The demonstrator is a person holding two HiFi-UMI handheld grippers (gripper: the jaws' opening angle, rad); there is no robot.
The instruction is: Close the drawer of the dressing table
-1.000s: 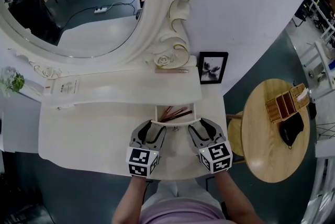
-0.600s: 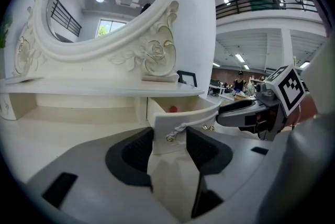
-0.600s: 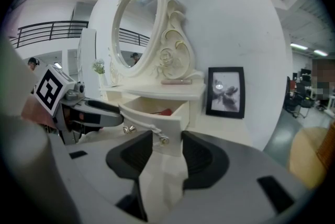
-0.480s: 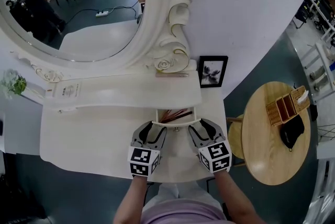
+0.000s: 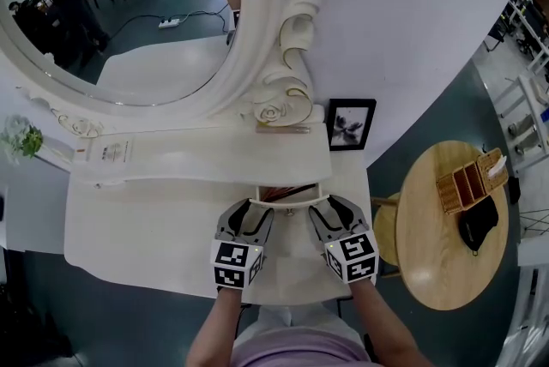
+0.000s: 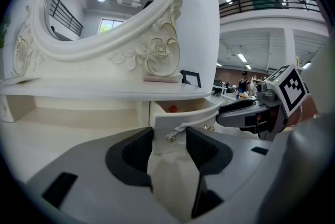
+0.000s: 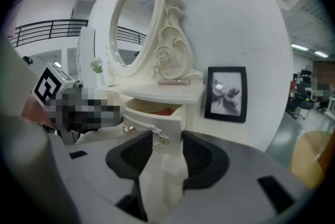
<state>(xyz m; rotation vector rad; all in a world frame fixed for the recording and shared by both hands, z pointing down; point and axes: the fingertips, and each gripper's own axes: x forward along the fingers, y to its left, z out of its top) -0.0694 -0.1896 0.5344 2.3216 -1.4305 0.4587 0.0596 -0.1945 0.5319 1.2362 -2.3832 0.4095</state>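
Note:
The white dressing table [image 5: 154, 219] has a small drawer [image 5: 287, 203] under its shelf, open by a narrow gap. Thin reddish sticks [image 5: 289, 190] show inside. My left gripper [image 5: 249, 206] is shut on the left end of the curved drawer front [image 6: 180, 117]; both pads lie against it beside a small metal knob. My right gripper [image 5: 329, 202] is shut on the right end of that front [image 7: 157, 122] in the same way. In the left gripper view the right gripper [image 6: 246, 113] reaches in from the right.
An oval mirror [image 5: 129, 14] with a carved frame stands behind the shelf. A black picture frame [image 5: 349, 123] leans on the wall at the right. A round wooden table [image 5: 429, 254] with a wooden box and a dark object stands to the right, with a stool [image 5: 383, 230] beside it.
The drawer has slid further in under the shelf, and less of its inside shows. Both grippers keep their hold on its front.

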